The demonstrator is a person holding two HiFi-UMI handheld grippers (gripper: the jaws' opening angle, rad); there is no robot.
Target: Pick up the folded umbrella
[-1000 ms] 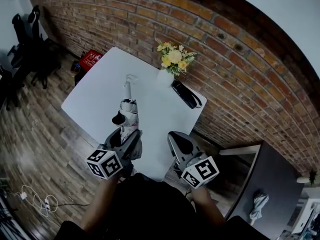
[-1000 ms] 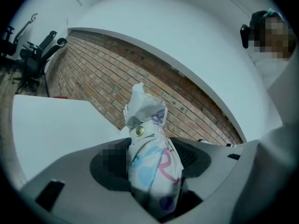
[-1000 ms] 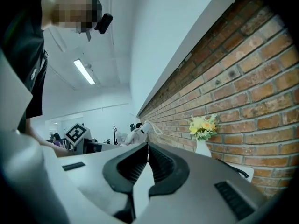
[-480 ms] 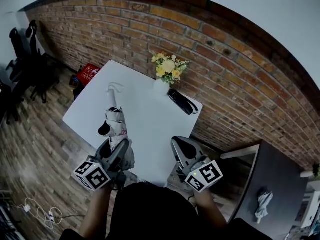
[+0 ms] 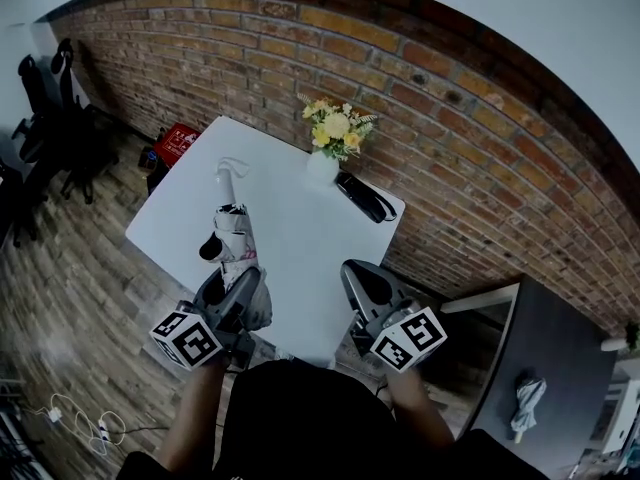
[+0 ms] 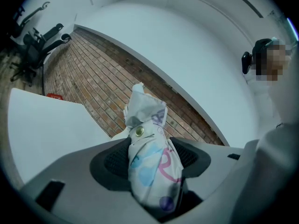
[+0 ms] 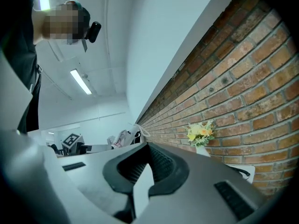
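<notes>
There, at your far left, dark office chairs [image 5: 58, 108] stood on the wood floor, and a red box [image 5: 178, 142] sat by the corner of the white table [image 5: 300, 258]. Next came your left gripper [image 5: 232, 293], whose jaws stood partly spread and pinched the folded umbrella [image 5: 238, 248] by its near end. The left gripper view showed the pale patterned fabric of the umbrella [image 6: 149, 167] clamped between both ribbed pads. The umbrella pointed away from you over the table, with its white handle [image 5: 227, 176] at the far end. In that same view its far end rose against the brick wall [image 5: 250, 58], above the table's edge. Further right, a white vase of yellow flowers [image 5: 330, 138] stood near the wall, and a long black item [image 5: 365, 198] lay on the table just beside the vase. Your right gripper [image 5: 362, 286] hung off the table's near edge, well apart from the umbrella. Its jaws met at the tips with nothing between them, as the right gripper view [image 7: 148, 148] showed. A dark cabinet [image 5: 530, 348] stood at the far right.
</notes>
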